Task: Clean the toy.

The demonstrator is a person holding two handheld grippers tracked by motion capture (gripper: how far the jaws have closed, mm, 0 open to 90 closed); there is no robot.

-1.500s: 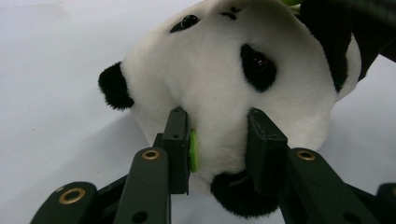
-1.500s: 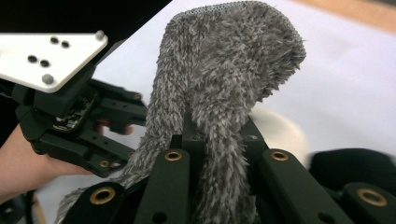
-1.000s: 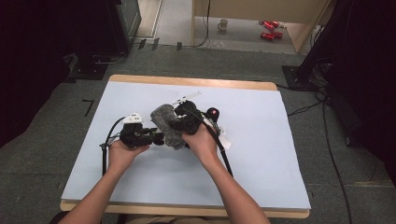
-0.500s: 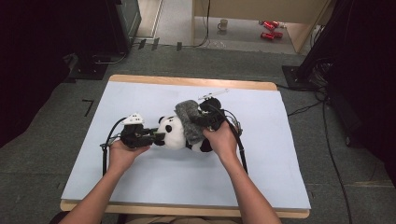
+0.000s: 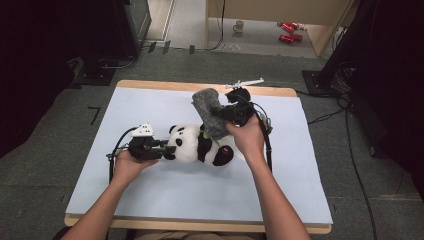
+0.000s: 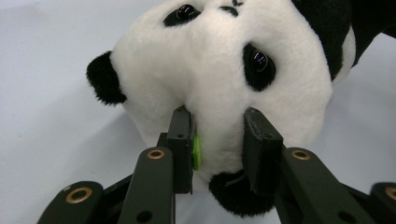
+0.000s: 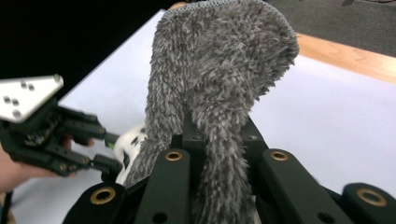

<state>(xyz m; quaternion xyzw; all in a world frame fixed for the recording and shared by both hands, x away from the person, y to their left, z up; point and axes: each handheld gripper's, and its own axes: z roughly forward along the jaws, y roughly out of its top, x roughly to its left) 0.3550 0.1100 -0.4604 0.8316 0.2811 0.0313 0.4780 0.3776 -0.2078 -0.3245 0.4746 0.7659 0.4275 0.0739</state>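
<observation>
- Panda plush lies on its side near the middle of the pale blue surface, head toward the person's left, black legs toward the right.
- Its head is clamped between the fingers of the left gripper — in the left gripper view the two black fingers press into the white fur at the top of the head, between the ears, with a small green tag showing just inside the left one.
- Grey fuzzy sock stands up over the panda's body, its lower end touching the plush and its rounded top lifted clear of the surface.
- Right gripper has the sock — its fingers are closed tight on the fabric, which rises from between them and folds over at the top.
- Both hands hold their grippers low over the surface; the left hand rests on it.
</observation>
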